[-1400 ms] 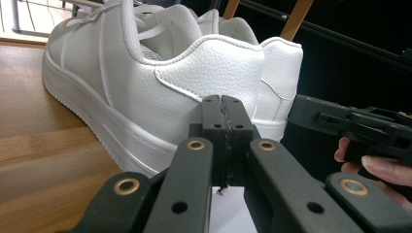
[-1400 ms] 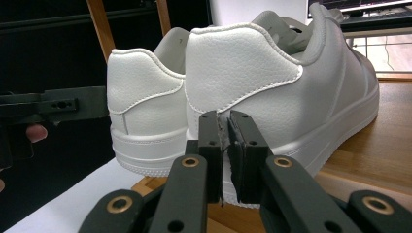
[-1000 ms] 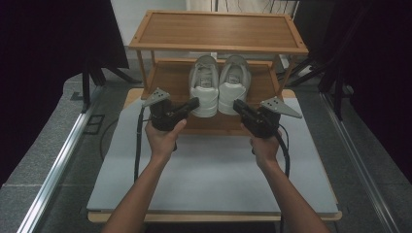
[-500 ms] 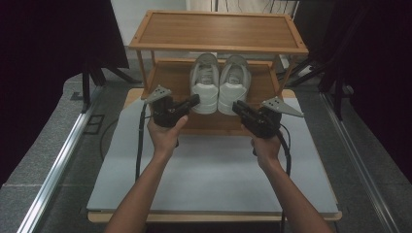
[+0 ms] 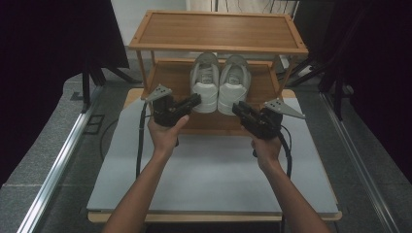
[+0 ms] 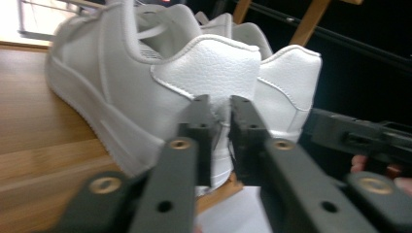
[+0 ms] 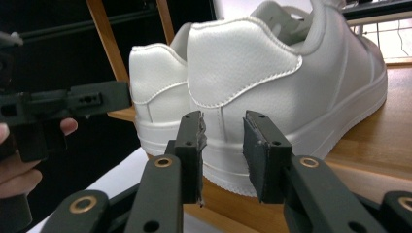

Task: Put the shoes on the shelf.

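Two white sneakers stand side by side, heels toward me, on the lower shelf of a wooden rack: the left sneaker (image 5: 205,82) (image 6: 145,92) (image 7: 155,82) and the right sneaker (image 5: 234,85) (image 6: 291,82) (image 7: 272,68). My left gripper (image 5: 197,100) (image 6: 219,104) points at the left sneaker's heel. Its jaws have just been opening to a narrow gap with nothing between them. My right gripper (image 5: 236,107) (image 7: 223,119) faces the right sneaker's heel. Its jaws have also just been opening, to a wider gap, and the heel lies beyond the tips.
The rack's top shelf (image 5: 218,29) overhangs the sneakers, and its wooden posts (image 5: 142,65) flank the lower shelf (image 5: 170,80). The rack stands at the far end of a grey table mat (image 5: 209,170). Cables trail from both grippers.
Both hands stay in the same place by the sneaker heels. From above, no shift of the sneakers is visible.
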Available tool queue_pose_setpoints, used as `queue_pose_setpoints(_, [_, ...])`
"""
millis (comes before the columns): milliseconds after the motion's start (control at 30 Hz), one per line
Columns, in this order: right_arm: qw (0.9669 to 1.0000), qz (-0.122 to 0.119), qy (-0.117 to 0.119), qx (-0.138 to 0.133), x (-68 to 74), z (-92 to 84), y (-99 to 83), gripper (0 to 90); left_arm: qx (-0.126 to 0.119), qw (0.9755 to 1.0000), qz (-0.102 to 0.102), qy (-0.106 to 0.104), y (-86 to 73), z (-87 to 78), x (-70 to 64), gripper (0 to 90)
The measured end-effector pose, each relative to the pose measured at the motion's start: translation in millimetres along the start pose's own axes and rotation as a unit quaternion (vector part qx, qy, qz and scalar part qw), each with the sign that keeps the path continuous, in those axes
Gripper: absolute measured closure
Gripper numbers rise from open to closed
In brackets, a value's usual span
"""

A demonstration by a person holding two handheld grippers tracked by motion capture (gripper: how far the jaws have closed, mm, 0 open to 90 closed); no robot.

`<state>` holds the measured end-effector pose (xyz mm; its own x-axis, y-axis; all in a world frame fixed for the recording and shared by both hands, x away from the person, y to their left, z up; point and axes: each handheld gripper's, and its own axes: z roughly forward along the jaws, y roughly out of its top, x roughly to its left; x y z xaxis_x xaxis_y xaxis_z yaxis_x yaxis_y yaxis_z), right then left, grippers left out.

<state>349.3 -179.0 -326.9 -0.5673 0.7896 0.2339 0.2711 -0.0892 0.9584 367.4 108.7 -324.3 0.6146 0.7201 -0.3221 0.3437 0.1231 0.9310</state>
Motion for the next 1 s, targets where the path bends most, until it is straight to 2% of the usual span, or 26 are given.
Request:
queue_pose_setpoints(167, [0.9998,-0.009,0.001,-0.019,1.2,-9.4,1.2,65.5,-0.011,0.9999,-0.009,-0.008,-4.9,-15.1,2.9,69.1])
queue_pose_setpoints(467, [0.9992,-0.018,-0.001,-0.034,-2.6,-41.6,-14.7,60.0,-0.017,0.9996,-0.002,-0.022,-24.2,-49.3,-3.5,57.1])
queue_pose_setpoints(600, [0.9994,-0.013,0.002,-0.032,-12.0,-58.4,-28.5,57.9,-0.005,0.9994,-0.007,-0.033,-39.3,-68.8,-2.7,51.9])
queue_pose_setpoints(767, [0.9995,0.000,0.003,-0.031,-26.0,-76.6,-50.2,56.0,0.005,0.9998,-0.001,-0.020,-61.0,-88.9,1.1,47.5])
queue_pose_setpoints(900, [0.9996,0.004,0.000,-0.027,-33.0,-86.1,-68.8,55.2,0.022,0.9997,0.004,-0.012,-80.3,-96.4,3.5,44.9])
queue_pose_setpoints(1000, [0.9996,0.004,0.009,-0.025,-37.0,-91.0,-82.8,55.2,0.038,0.9992,0.004,-0.009,-92.2,-98.2,5.9,43.8])
